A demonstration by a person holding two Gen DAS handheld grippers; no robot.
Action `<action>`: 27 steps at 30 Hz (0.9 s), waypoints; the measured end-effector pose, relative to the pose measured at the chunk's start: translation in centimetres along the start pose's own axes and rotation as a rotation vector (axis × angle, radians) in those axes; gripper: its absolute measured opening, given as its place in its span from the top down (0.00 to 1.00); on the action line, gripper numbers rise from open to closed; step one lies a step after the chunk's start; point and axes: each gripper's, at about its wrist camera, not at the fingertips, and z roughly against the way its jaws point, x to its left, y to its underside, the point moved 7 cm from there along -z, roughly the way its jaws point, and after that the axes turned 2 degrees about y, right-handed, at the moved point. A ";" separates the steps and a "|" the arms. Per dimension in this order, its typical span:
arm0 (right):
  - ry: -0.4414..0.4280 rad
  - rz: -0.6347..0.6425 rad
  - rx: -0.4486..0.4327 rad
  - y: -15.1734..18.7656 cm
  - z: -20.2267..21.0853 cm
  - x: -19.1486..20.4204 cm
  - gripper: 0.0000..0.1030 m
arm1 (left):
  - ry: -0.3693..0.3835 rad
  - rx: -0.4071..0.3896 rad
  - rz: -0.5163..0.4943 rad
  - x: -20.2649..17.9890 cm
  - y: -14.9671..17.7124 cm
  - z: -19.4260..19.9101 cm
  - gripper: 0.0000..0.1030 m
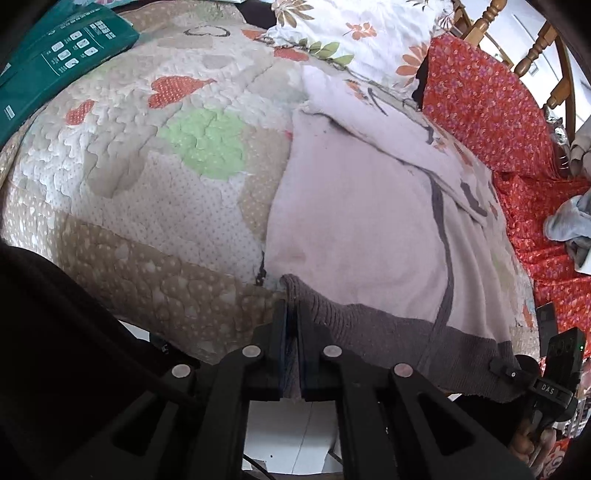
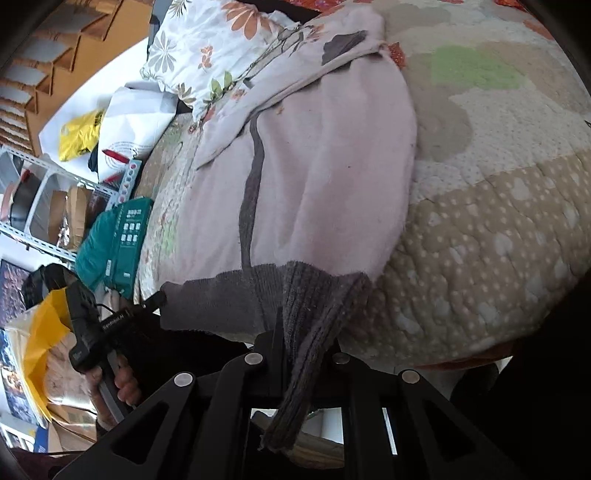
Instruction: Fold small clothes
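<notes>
Sweater [image 1: 369, 221] is a pale pink knit with a grey ribbed hem and a grey stripe, spread flat on the quilted bed [image 1: 147, 184]. Its hem sits right at the near edge of the bed and the body runs away toward the floral pillow [image 1: 351, 33] at the far end. So the long axis goes straight out from both sets of jaws, hem near, collar far.

Left gripper [image 1: 291, 332] has its jaws pressed together on the hem's left corner; there's a sliver of grey rib wedged between them. Right gripper [image 2: 306, 354] is pinching the opposite hem corner, with a bunched tail of grey rib [image 2: 295, 387] hanging down through the jaws past the bed edge. You can see the right gripper at the far end of the hem from the left camera too.

My guess is that the next move is a lengthwise fold, carrying the hem away from the near edge toward the collar. Both grippers look equally close, so they'd need to travel together or the hem will skew. A sleeve lies folded across the upper body already.
</notes>
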 end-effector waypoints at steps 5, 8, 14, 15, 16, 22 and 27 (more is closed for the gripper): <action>0.014 -0.006 0.007 -0.1 -0.2 -0.4 0.92 | -0.051 0.031 0.044 1.2 0.4 -1.0 0.89; 0.026 0.002 0.009 -0.2 -0.3 -0.5 0.92 | -0.043 0.036 0.144 2.8 0.6 -1.5 0.58; 0.018 -0.002 0.018 -0.3 -0.8 -0.6 0.91 | -0.024 0.067 0.073 1.1 1.6 -3.7 0.38; 0.018 0.000 0.019 -0.3 -0.8 -0.5 0.91 | -0.019 0.085 0.057 0.6 1.9 -4.2 0.38; 0.016 0.003 0.020 -0.3 -0.9 -0.4 0.91 | -0.013 0.111 0.040 0.2 2.2 -5.0 0.38; 0.013 0.006 0.015 -0.1 -1.2 -0.2 0.90 | -0.018 0.147 -0.009 -0.8 2.7 -5.8 0.88; -0.019 0.005 0.006 -0.6 -0.4 -0.1 0.90 | 0.075 0.104 0.022 -1.8 1.3 -2.9 0.94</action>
